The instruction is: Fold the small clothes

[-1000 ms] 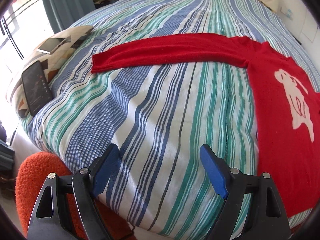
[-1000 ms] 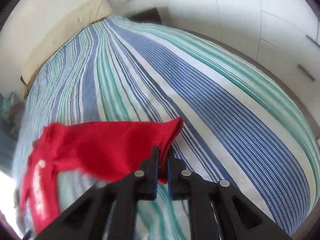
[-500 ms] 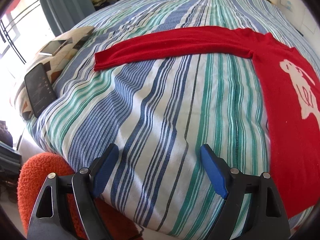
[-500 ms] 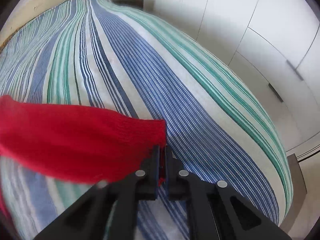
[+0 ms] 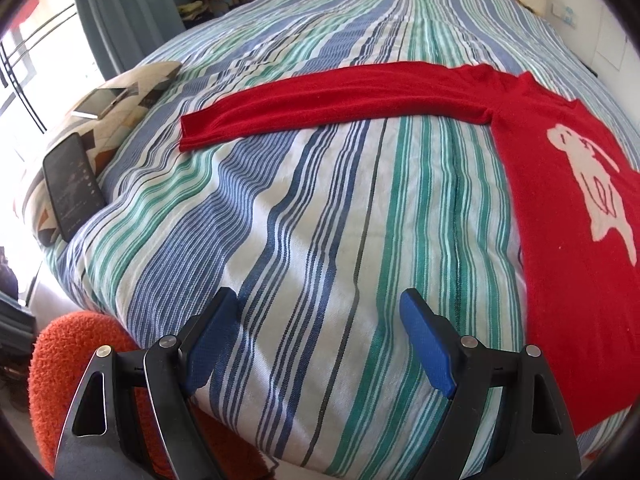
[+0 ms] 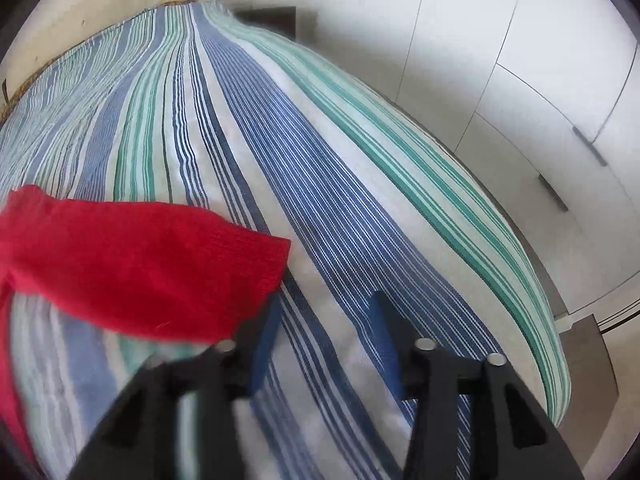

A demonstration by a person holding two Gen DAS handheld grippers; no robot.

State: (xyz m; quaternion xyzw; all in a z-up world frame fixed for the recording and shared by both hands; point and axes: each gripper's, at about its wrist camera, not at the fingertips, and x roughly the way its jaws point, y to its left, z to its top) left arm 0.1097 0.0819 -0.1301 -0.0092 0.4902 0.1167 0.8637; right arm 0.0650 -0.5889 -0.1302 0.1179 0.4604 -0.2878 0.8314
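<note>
The red knitted sweater (image 5: 568, 216) with a white animal figure on its front lies flat on the blue, green and white striped bed cover (image 5: 320, 220). In the left wrist view, its body occupies the right part of the bed cover, and one long sleeve (image 5: 332, 102) extends straight across the cover toward the left, ending in a cuff short of the cover's left edge.

Left gripper (image 5: 320, 340): released. Its blue-padded jaws stand wide apart over bare striped cover near the front edge, with nothing between them and the sweater well apart from both pads.

Right gripper (image 6: 324, 336): released. Its jaws have just been opening; the gap between them shows only striped cover. The red cuff of the other sleeve (image 6: 152, 268) lies on the cover just beside the left finger, which overlaps the cuff's lower corner in the view; whether they touch cannot be told because the picture is blurred there.

A black phone (image 5: 74, 186) rests on a patterned cushion (image 5: 132, 84) at the left edge of the cover. An orange fuzzy seat (image 5: 72, 368) stands below the cover's front left corner.
</note>
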